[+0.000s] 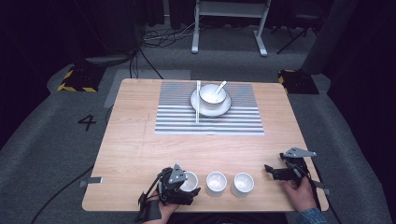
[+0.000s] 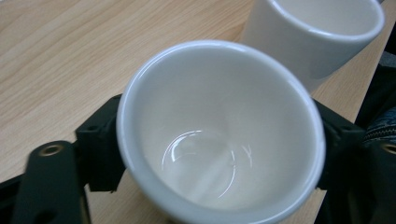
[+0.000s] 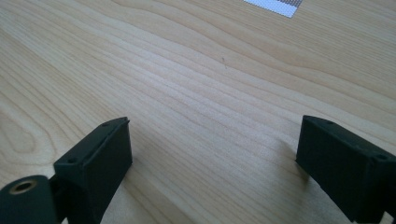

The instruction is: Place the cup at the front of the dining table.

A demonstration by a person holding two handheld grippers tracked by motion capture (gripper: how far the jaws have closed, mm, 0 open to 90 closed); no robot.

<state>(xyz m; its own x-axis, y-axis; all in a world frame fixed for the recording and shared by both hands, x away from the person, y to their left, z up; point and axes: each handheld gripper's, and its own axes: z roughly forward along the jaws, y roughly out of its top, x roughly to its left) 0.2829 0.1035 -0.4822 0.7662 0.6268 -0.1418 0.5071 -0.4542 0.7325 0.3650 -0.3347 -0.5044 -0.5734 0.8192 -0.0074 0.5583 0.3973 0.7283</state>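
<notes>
Left claw (image 2: 219, 154) around white cup (image 2: 219, 135)

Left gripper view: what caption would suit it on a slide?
Black jaws of the left gripper clasp an empty white cup on the wooden table, a second white cup just behind.

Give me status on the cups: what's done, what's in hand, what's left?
Done: the placemat already carries a plate with a bowl and spoon, chopsticks beside it. In hand: the left gripper has its jaws around the leftmost cup, at the table's near edge. Left: the middle cup and right cup stand untouched; the right gripper is open and empty over bare wood.
</notes>
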